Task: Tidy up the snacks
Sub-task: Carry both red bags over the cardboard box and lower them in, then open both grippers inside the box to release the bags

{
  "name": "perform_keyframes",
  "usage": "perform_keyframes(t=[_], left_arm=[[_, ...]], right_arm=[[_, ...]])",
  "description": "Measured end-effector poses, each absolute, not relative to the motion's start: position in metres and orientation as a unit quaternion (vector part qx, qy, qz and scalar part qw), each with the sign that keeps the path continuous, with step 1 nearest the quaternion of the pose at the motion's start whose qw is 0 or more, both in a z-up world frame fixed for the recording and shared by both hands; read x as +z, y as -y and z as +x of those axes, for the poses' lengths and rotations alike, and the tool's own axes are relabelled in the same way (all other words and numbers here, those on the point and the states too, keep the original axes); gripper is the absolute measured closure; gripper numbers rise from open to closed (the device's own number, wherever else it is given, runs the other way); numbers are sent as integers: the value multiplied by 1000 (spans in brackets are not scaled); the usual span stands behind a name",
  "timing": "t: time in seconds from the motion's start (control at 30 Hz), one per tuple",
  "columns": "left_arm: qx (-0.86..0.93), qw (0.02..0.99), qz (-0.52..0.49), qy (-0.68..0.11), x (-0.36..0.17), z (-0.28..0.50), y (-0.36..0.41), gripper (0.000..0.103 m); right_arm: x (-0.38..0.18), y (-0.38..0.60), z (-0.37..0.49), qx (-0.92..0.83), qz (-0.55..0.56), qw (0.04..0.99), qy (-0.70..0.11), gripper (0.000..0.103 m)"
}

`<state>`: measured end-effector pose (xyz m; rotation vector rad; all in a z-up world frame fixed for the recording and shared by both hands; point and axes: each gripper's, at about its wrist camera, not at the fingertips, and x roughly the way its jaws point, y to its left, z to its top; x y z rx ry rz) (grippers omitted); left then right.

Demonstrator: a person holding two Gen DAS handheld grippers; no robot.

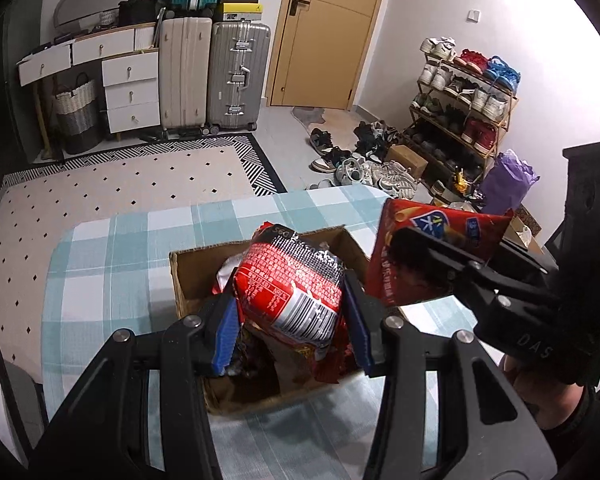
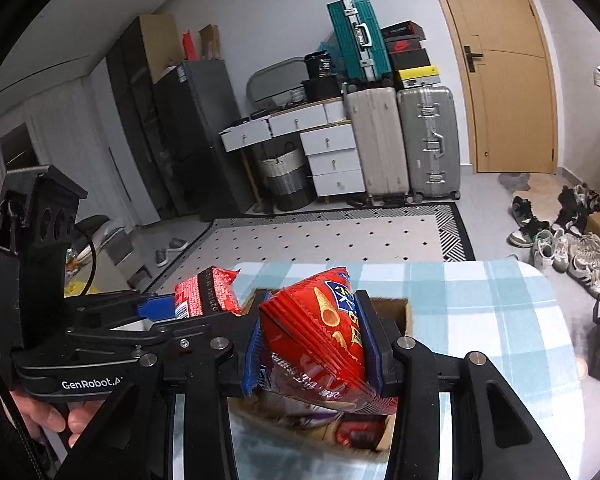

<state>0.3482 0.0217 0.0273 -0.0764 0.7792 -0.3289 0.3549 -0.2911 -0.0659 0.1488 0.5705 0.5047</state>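
The room behind is a bedroom corner: a tan door point(image 1: 330, 32), three suitcases stacked against the wall with shoe boxes on top, white drawers point(image 1: 130, 92), a woven basket point(image 1: 77, 118), a patterned rug point(image 1: 112, 200) and a shoe rack point(image 1: 466, 108) with loose shoes spilled on the floor before it. Nearer to me is a table under a pale blue checked cloth point(image 1: 112, 256), and on it an open cardboard box point(image 1: 188, 276) with snack packets already lying inside.

My left gripper point(image 1: 290, 316) is pinching a red noodle packet point(image 1: 290, 284) between its blue pads point(image 1: 225, 334), barcode side facing the camera, directly above the box opening. My right gripper point(image 2: 310, 344) is clamped on a red chip bag point(image 2: 320, 332) printed with cone-shaped crisps; the bag bulges between the fingers and sits over the right side of the box point(image 2: 398, 310). From the left wrist view the chip bag point(image 1: 440, 236) stands just beside the noodle packet, at the box's right edge, the two not touching as far as I can tell. In the right wrist view my left gripper point(image 2: 156, 312) reaches in from the left with the noodle packet point(image 2: 208, 290) at its tip, and my left hand point(image 2: 48, 416) grips its handle
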Motion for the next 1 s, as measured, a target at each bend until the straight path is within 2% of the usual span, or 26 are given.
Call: perform_keyframes(t=[0.47,0.53,0.6,0.63,0.8,1.0], left_arm=[[-181,890,-60,-415,-23,408,-17,59],[-173,889,-60,-421,-29,412,-18,53],[-159,886,-66,-430,-35,416,-23,27],[-156,886,-71,-431,-37,416,-27,21],[-146,892,-60,-424,-35,409,-32,20],[-131,900,-61,-412,-23,392,-40,19]], right_arm=[[-104,283,408,226,64,921,-312,61],[-111,281,412,228,61,916,-324,59],[-118,284,414,228,71,913,-332,58],[-119,288,414,229,81,912,-330,55],[-111,305,399,224,95,921,-304,47],[-97,310,380,229,86,926,-288,43]])
